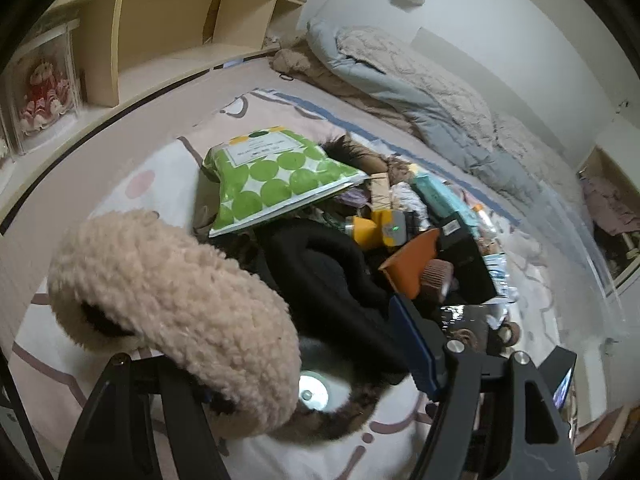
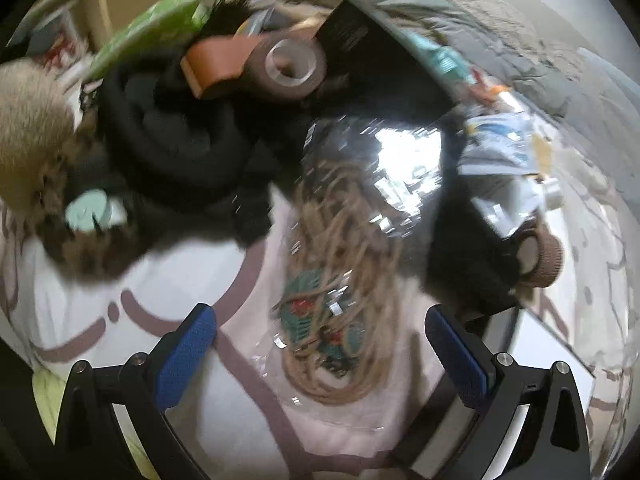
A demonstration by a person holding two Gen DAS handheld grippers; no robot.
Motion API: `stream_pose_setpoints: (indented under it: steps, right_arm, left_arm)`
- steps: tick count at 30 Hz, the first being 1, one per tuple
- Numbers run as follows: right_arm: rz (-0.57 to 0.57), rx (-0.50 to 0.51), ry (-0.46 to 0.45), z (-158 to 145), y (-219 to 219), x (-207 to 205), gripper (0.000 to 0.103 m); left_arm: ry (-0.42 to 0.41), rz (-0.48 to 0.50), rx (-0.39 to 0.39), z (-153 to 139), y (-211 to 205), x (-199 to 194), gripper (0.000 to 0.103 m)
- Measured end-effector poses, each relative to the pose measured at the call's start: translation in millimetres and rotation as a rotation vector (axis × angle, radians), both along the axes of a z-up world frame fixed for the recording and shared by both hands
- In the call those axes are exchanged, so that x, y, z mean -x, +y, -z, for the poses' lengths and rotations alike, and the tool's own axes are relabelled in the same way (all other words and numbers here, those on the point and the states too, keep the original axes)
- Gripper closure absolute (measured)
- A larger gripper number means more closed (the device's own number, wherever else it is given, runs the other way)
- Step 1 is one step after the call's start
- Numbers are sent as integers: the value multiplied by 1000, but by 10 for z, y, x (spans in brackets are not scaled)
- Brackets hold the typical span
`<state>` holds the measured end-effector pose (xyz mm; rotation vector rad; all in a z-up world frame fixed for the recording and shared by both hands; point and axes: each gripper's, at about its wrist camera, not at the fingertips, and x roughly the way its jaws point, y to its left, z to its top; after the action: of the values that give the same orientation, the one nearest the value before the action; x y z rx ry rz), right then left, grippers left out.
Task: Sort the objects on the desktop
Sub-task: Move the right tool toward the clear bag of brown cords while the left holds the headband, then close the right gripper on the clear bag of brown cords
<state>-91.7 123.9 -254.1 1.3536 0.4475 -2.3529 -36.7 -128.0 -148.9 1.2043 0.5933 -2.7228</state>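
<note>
1. I see a fluffy tan earmuff (image 1: 172,304). It looks soft and woolly.
2. The green dotted bag (image 1: 276,176) is smooth, shiny plastic.
3. The black cloth (image 1: 328,276) looks soft and matt.
4. The clear wrap on the rope bundle (image 2: 344,264) is very glossy.
5. The shelf (image 1: 168,28) is pale, smooth wood.
6. The bed sheet (image 1: 100,216) is matt cloth.

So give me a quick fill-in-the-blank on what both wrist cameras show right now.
1. The fluffy beige slipper rests against the ____ hand-held gripper.
2. The padded mailer on the pile has large ____ dots.
3. Between the open jaws of the right hand-held gripper lies a clear bag of coiled ____.
4. The roll of brown tape sits in an ____ dispenser.

Missing: left; green; cord; orange
</note>
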Motion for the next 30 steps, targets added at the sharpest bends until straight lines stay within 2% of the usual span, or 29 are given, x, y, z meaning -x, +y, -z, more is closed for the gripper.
stream_pose_setpoints:
  steps: [4,6,7,8,10,16,20,23,24,25,29,30]
  right_arm:
    - [40,72,11,-112,103,57,0]
    - [46,100,6,-143,104,69,6]
    - [48,110,2,-161,117,73,14]
    - [51,122,-9,-164,122,99,16]
    - [53,135,-28,-120,163,131,17]
    - [59,101,-53,-20,55,69,17]
    - [74,20,-22,27,0,81,17]
    - [66,-20,-7,87,-44,57,17]
    - [60,-24,-5,94,-53,51,21]
    - [47,-15,-10,98,-55,41,38]
    - [61,8,-10,49,5,24,56]
    - [70,22,-12,32,36,27,58]
  left_arm:
    - [25,18,8,-58,48,-23,31]
    - [36,16,10,-77,54,-30,33]
    - [45,8,10,-87,44,-41,39]
    - [55,-3,8,-100,28,-53,45]
    - [73,-21,-3,-114,-14,-73,47]
    - [119,-96,-25,-164,-162,-148,56]
    - [123,-113,-29,-161,-209,-158,66]
    - [122,-110,-24,-160,-208,-157,69]
    - [121,-106,-17,-158,-202,-153,72]
    - [118,-101,-8,-155,-190,-143,76]
    - [126,-85,-11,-151,-165,-138,80]
    - [134,-82,-17,-160,-163,-146,80]
